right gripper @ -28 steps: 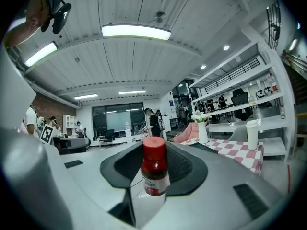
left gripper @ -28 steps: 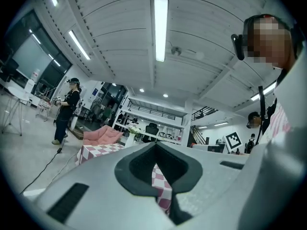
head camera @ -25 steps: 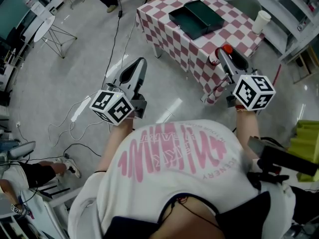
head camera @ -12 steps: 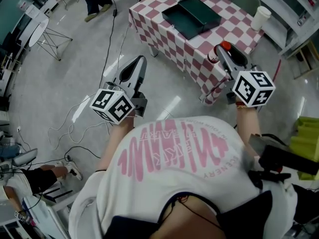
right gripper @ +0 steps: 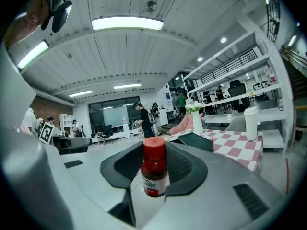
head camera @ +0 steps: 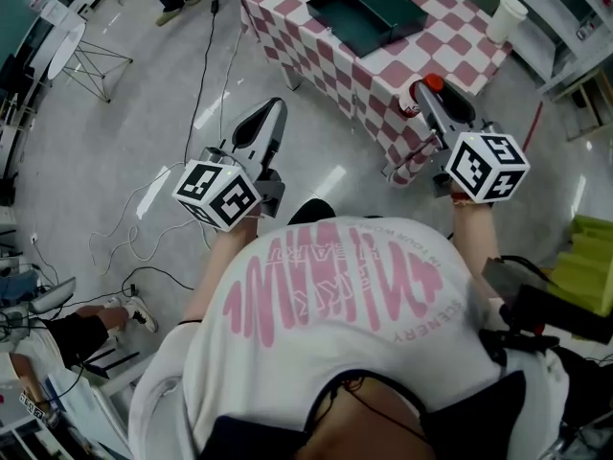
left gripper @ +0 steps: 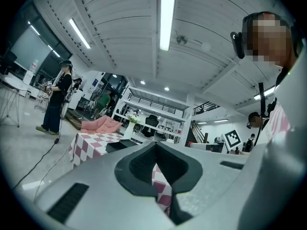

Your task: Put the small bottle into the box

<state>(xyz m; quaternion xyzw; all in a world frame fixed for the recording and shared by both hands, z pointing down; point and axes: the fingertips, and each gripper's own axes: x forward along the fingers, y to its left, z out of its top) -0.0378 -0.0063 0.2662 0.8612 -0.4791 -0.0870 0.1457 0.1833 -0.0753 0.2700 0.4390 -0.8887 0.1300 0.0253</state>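
Right hand-held gripper (head camera: 430, 97) clamps small bottle (right gripper: 154, 169) at table (head camera: 375, 92)'s near corner; left hand-held gripper (head camera: 274, 111) closed, empty, over floor (head camera: 144, 113).

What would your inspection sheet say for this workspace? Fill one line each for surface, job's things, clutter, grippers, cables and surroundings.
Surface: table under a pink-and-white checked cloth, standing on a grey floor.
Job's things: small red-capped plastic bottle, held and not yet in the box; dark green open box on the cloth, looks empty.
Clutter: white paper cup and white vase of flowers on the cloth.
Grippers: right gripper, fingers closed on the bottle; left gripper, fingers together, nothing between them.
Cables: black and white cables trailing across the floor.
Surroundings: white shelving, a standing person in black, a yellow-green object at the right.
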